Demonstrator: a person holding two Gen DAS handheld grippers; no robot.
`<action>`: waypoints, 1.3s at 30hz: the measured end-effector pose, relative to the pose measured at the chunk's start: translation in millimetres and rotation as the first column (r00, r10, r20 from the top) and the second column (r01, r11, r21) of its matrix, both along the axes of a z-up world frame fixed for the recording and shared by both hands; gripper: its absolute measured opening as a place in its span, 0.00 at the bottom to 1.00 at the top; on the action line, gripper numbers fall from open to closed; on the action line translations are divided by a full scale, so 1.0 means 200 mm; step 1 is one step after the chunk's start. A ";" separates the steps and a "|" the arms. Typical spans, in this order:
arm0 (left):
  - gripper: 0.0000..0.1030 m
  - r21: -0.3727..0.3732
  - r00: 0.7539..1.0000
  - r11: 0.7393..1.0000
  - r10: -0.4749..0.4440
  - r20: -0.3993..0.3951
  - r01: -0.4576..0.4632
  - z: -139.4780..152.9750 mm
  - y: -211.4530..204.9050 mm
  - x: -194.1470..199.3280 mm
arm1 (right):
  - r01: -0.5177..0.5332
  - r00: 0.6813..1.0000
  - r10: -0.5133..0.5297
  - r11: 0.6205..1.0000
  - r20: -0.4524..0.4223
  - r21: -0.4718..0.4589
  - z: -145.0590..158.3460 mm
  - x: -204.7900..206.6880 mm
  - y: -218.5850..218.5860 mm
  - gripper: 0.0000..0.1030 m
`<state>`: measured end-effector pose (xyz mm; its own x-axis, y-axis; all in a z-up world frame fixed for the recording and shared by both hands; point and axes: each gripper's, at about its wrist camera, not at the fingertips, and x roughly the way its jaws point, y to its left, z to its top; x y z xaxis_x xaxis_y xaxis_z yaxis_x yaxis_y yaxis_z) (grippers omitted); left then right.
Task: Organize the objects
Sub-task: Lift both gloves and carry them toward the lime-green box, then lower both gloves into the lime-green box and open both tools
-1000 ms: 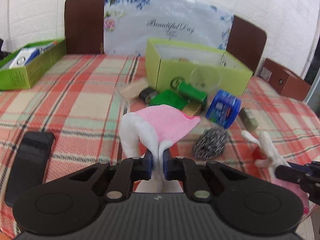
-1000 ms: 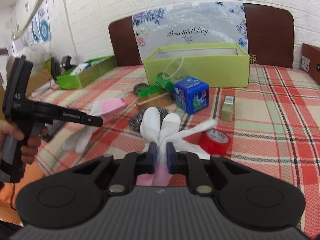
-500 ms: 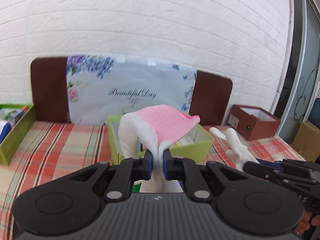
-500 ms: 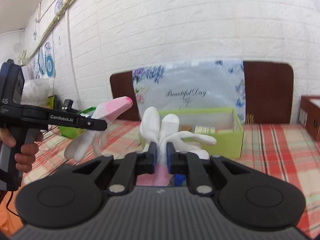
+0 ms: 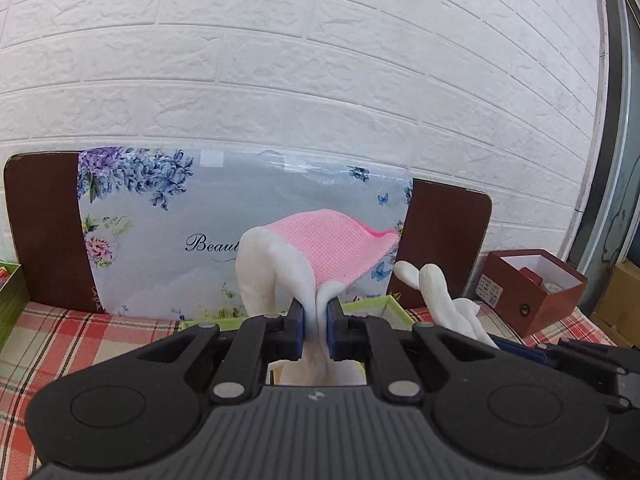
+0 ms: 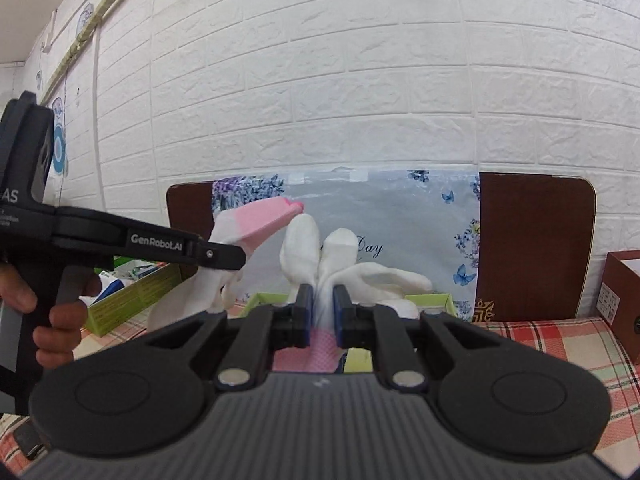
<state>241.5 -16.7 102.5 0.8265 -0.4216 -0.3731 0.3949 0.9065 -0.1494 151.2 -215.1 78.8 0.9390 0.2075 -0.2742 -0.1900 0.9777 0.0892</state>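
My left gripper point(image 5: 316, 332) is shut on a white glove with a pink cuff point(image 5: 332, 250), held up in the air with the cuff flopped over the top. My right gripper point(image 6: 320, 316) is shut on a second white glove point(image 6: 340, 264), its fingers sticking up and to the right, its pink cuff point(image 6: 304, 354) hanging below the jaws. In the right wrist view the left gripper point(image 6: 224, 256) reaches in from the left with its glove point(image 6: 248, 228). The second glove point(image 5: 436, 296) shows at the right of the left wrist view. The green box point(image 6: 436, 300) lies just beyond and below both gloves.
A flowered bag point(image 5: 168, 236) leans on brown chair backs point(image 6: 532, 244) against the white brick wall. A second green box point(image 6: 132, 296) with items sits at the left. A brown box point(image 5: 532, 284) stands at the right. A plaid cloth point(image 6: 568, 340) covers the table.
Both grippers have risen off the table with their gloves and tilted up, so the clutter on the cloth has dropped out of sight. They now hang close before the green box.
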 end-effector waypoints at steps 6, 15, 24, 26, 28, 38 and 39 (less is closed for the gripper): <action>0.10 0.024 0.998 1.000 -0.002 -0.055 0.004 -0.14 -0.05 0.25 | 0.040 0.999 -0.040 0.999 -0.001 -0.003 -0.07 0.25 -0.02 0.11; 0.10 0.085 0.988 0.996 0.021 -0.152 -0.008 -0.41 -0.04 0.45 | 0.045 0.996 -0.049 0.998 -0.076 -0.052 -0.32 0.56 -0.02 0.11; 0.91 -0.031 0.991 0.993 0.111 -0.075 -0.114 -0.38 0.09 0.33 | -0.031 0.981 0.017 0.997 -0.191 -0.073 -0.48 0.65 0.04 0.73; 0.91 -0.050 0.990 0.991 0.120 -0.073 -0.124 -0.34 0.13 0.29 | -0.004 0.989 -0.010 0.996 -0.150 -0.092 -0.45 0.61 0.03 0.84; 0.91 -0.078 0.988 0.987 0.137 -0.071 -0.142 -0.29 0.17 0.24 | 0.003 0.992 -0.014 0.996 -0.126 -0.091 -0.41 0.56 0.01 0.89; 0.91 -0.044 0.970 0.971 0.229 -0.083 -0.234 -0.18 0.23 -0.21 | 0.025 0.998 -0.028 0.998 -0.051 -0.056 -0.16 0.15 -0.04 1.00; 0.91 -0.032 0.969 0.972 0.231 -0.085 -0.234 -0.18 0.23 -0.27 | 0.023 0.999 -0.025 0.998 -0.045 -0.054 -0.14 0.09 -0.04 1.00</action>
